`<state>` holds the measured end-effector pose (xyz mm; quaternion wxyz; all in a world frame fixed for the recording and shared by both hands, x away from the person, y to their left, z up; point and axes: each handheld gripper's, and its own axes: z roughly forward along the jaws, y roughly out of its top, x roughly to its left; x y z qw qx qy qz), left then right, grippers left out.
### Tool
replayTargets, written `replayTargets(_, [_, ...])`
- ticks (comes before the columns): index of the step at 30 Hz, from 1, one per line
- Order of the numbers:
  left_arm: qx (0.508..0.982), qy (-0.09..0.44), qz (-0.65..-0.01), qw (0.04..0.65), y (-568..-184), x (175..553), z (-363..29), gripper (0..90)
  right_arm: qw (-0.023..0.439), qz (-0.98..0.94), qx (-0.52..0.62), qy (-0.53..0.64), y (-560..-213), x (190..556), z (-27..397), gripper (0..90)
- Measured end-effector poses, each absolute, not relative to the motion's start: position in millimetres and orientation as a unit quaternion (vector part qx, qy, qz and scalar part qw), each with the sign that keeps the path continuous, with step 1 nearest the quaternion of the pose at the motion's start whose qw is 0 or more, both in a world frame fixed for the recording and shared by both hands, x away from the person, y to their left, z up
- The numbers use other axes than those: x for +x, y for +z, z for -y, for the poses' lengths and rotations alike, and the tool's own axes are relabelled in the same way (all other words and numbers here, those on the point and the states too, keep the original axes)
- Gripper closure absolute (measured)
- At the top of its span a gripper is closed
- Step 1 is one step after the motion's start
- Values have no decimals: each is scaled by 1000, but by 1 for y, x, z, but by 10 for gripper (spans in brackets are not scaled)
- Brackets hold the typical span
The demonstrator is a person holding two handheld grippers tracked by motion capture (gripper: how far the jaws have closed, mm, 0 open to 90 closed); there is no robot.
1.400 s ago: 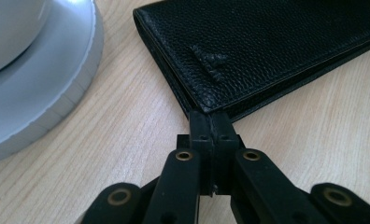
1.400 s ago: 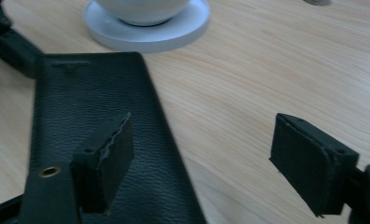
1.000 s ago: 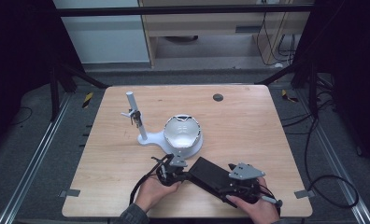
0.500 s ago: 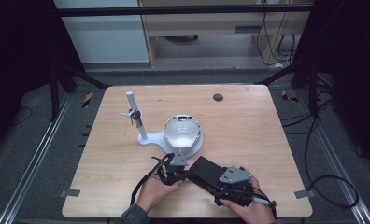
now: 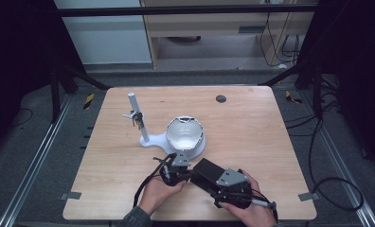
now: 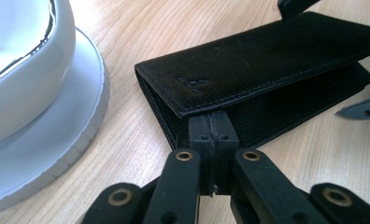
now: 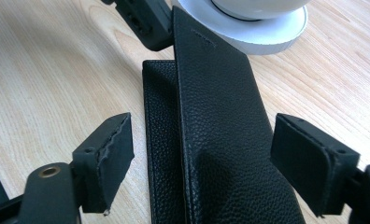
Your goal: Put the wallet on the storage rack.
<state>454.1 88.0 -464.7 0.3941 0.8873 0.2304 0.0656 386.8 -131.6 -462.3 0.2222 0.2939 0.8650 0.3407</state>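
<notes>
A black leather wallet (image 5: pixel 205 168) lies near the table's front edge with its upper flap slightly raised (image 6: pixel 258 60). My left gripper (image 5: pixel 189 173) is shut, and its joined tips (image 6: pixel 210 135) rest against the wallet's near edge just under the raised flap. No leather shows between its pads. From the opposite end, my right gripper (image 5: pixel 214 182) straddles the wallet (image 7: pixel 216 102). It is open, with one pad (image 7: pixel 110 154) on each side of the wallet and a gap at both. Its jaws have just been closing around the wallet. The left gripper (image 7: pixel 143 21) sits at the wallet's far end.
A white stand with a round bowl-like shell (image 5: pixel 184 133) sits just behind the wallet, its base (image 6: pixel 57 140) close to the left gripper. A white post with a clip (image 5: pixel 137 116) rises at its left. A dark disc (image 5: pixel 220 99) lies far back. The table's front edge is close.
My right gripper has slid a little leftward along the wallet toward the left gripper. The left hand and the wallet have stayed put.
</notes>
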Motion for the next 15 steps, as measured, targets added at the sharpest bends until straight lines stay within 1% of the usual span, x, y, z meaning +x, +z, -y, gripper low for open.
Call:
replayTargets(8, [885,67,-231,399,-463,455,-87,900,230,-870,294,324,-463,389,129,260])
replayTargets(15, [882,67,-232,405,-460,456,-85,900,232,-872,296,313,-462,392,127,261])
